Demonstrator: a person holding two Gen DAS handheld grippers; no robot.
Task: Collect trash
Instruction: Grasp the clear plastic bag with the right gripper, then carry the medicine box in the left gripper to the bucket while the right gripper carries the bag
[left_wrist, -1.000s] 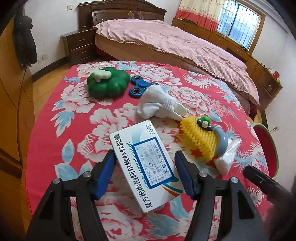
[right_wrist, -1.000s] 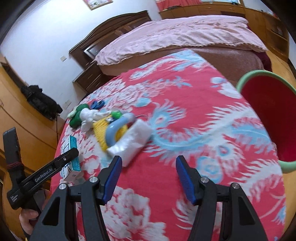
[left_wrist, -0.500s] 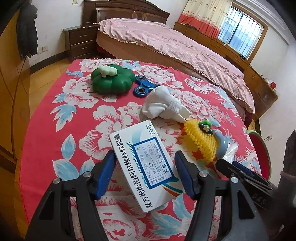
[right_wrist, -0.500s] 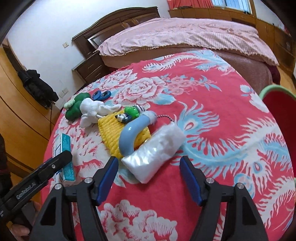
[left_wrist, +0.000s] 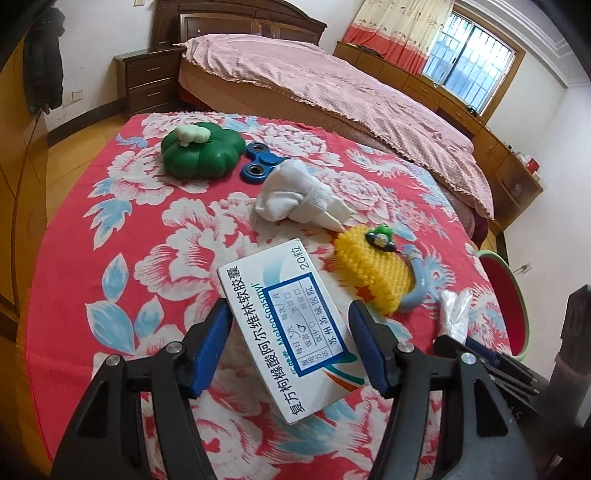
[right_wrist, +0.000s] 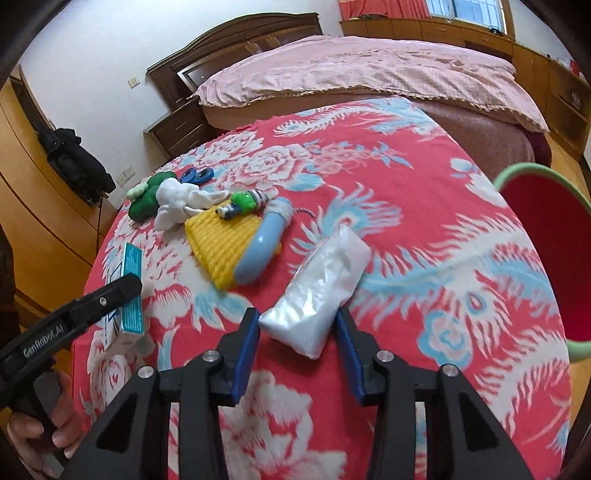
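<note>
A white and blue medicine box (left_wrist: 284, 325) sits between the blue pads of my left gripper (left_wrist: 290, 332), which is shut on its long sides just above the flowered tablecloth. In the right wrist view the same box (right_wrist: 131, 295) shows under one of that gripper's fingers (right_wrist: 110, 291). A clear plastic bag (right_wrist: 321, 284) lies between the pads of my right gripper (right_wrist: 297, 325). Its jaws are closing and both pads touch the bag's near end. The left wrist view shows the bag (left_wrist: 454, 310) creased.
A red bin with a green rim (right_wrist: 532, 168) stands off the table's right edge. On the cloth lie a green clover toy (left_wrist: 201, 153), a blue spinner (left_wrist: 258, 162), a white sock (left_wrist: 295, 195) and a yellow brush (left_wrist: 369, 273). A bed stands behind.
My right gripper has moved up to the plastic bag and its jaws have narrowed around it. The left gripper has kept the box and barely shifted.
</note>
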